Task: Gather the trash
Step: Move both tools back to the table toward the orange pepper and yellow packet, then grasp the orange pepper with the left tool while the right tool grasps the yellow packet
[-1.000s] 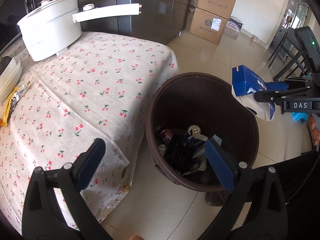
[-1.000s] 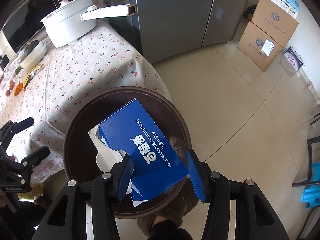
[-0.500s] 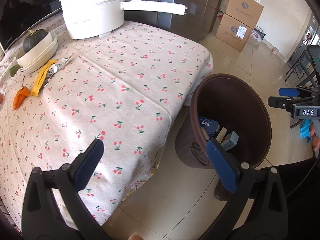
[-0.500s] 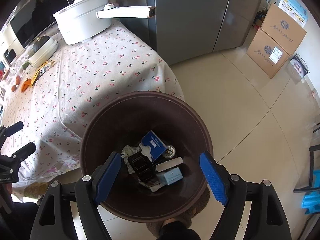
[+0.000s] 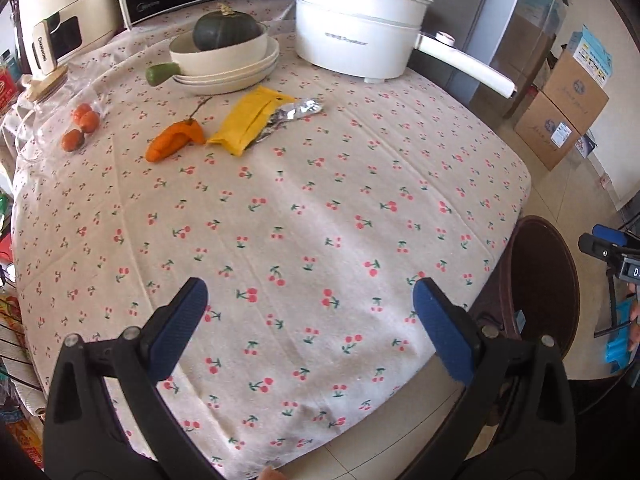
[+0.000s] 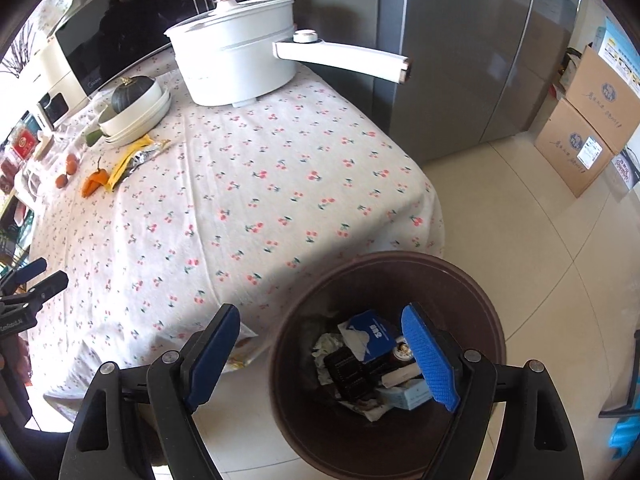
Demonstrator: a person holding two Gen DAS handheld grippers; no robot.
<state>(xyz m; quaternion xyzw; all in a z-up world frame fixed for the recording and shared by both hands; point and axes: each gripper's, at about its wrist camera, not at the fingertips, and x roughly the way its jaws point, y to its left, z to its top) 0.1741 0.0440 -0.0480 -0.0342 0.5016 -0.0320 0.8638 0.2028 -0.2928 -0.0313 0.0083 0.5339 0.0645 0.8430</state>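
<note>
Yellow wrapper waits on the far side of the table

The left gripper [image 5: 306,322], wide and empty, is nearer; the wrapper [image 5: 256,120] lies ahead, long axis slanting. The right gripper [image 6: 324,356], opening, empty, hangs above the bin [image 6: 480,292].

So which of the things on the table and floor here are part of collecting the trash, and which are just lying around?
Part of the job:
- yellow wrapper with crumpled foil
- brown bin on the floor
- blue box already in the bin

Just lying about:
- white pot
- green squash in stacked dishes
- orange pepper
- cardboard boxes
</note>
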